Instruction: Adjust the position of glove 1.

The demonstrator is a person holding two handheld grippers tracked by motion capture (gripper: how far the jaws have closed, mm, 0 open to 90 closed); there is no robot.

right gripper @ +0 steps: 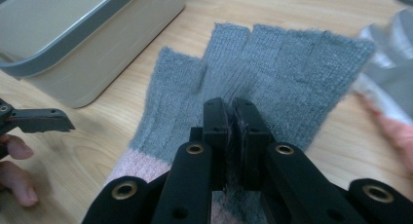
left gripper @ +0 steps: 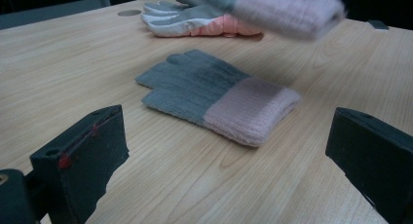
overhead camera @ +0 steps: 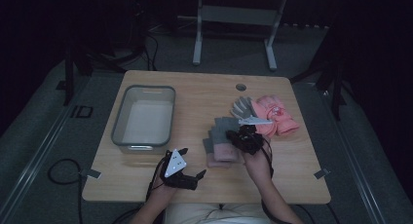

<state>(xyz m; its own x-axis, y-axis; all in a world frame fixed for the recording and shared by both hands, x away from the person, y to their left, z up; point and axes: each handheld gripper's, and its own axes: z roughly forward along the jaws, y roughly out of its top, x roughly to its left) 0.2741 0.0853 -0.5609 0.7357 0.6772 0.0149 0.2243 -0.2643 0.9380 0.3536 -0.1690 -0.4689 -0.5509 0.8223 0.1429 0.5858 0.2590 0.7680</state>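
The right gripper (right gripper: pixel 233 112) pinches a soft, limp grey knit glove (right gripper: pixel 272 63) mid-palm; it will droop, so grip the thicker pink cuff. The left gripper (overhead camera: pixel 187 177), jaws spread, waits near its twin glove (left gripper: pixel 214 97) on the tabletop (left gripper: pixel 73 63).

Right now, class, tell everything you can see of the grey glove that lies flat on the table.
The grey glove is knitted and looks woolly, with a pale pink ribbed cuff. It lies flat on the wooden table, fingers together and pointing towards the pink gloves, apart from them. Nothing grips it; the left gripper faces it, jaws open.

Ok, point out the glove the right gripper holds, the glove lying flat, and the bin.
held glove (right gripper: pixel 292 63): right gripper view, grey finger part.
flat glove (left gripper: pixel 195 85): left gripper view, grey palm.
bin (overhead camera: pixel 117 118): high view, left rim.
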